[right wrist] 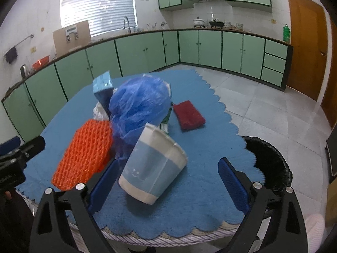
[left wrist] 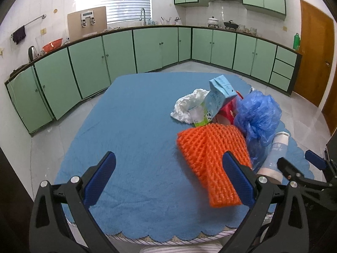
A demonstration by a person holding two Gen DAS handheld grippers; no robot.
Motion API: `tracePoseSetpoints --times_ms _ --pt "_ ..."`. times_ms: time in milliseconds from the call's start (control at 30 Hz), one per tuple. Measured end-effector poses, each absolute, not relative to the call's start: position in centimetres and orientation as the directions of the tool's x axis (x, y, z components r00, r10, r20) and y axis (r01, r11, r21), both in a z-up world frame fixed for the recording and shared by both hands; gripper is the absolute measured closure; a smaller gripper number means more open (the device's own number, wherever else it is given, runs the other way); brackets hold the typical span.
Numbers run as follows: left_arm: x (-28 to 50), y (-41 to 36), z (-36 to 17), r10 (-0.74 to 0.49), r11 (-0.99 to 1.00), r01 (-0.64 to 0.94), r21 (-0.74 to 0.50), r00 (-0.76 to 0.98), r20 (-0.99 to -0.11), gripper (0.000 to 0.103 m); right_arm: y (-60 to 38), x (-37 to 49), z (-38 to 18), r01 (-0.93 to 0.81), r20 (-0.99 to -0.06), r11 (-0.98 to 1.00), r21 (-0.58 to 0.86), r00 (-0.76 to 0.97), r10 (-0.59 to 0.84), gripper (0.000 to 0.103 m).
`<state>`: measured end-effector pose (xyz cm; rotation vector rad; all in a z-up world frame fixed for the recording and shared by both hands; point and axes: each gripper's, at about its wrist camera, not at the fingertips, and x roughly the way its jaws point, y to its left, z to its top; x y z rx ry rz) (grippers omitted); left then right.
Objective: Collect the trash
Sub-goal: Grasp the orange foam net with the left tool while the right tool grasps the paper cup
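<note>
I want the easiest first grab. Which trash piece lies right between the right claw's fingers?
The white-and-blue paper cup, tipped on its side between the open right claw; the orange foam net and blue plastic bag sit beyond.

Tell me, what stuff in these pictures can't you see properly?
- Red package, left wrist view: mostly hidden behind the milk carton and blue plastic bag.
- Bin, right wrist view: near side hidden by the table's blue cloth and the right gripper; contents too dark.
- Cup label: too blurred to read.

Blue cloth (left wrist: 137, 126) lies bare left of piled trash (left wrist: 227, 122).
</note>
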<state>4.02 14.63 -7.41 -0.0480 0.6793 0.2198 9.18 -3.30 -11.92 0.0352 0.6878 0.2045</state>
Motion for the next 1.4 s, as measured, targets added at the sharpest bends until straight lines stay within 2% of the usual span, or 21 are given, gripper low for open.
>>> tracePoseSetpoints --times_ms 467,633,933,1033,1100,1300,1400 --pt "5.1 14.6 -8.6 0.148 0.982 -0.191 0.007 0.742 -0.654 0.005 -2.1 10.3 -14.1 -0.195 -0.674 0.979 0.054 0.717 0.18 0.011" --pt "5.3 13.8 -8.7 0.13 0.985 -0.17 0.003 0.742 -0.658 0.005 -4.0 9.7 -13.4 -0.159 -0.669 0.987 0.007 0.733 0.123 0.011" --pt "5.5 11.7 -9.0 0.073 0.995 -0.103 -0.004 0.741 -0.668 0.005 -6.2 10.3 -13.4 -0.101 -0.683 0.995 0.012 0.726 0.082 0.011" --pt "5.6 10.9 -9.1 0.063 0.996 -0.085 -0.001 0.742 -0.668 0.005 -6.1 10.8 -13.8 -0.11 -0.688 0.993 0.032 0.718 0.102 0.017" --pt "5.6 10.7 -9.4 0.054 0.997 -0.078 -0.006 0.736 -0.675 0.009 -6.1 11.1 -14.1 -0.114 -0.687 0.993 0.029 0.72 0.103 0.018" --pt "5.9 10.8 -9.8 0.045 0.997 -0.076 -0.013 0.719 -0.693 0.012 -5.9 11.6 -14.2 -0.158 -0.674 0.985 0.075 0.72 0.167 0.016" --pt "6.1 11.1 -9.9 0.045 0.997 -0.081 -0.019 0.715 -0.698 0.012 -6.3 12.1 -14.4 -0.154 -0.682 0.982 0.111 0.707 0.188 0.012"
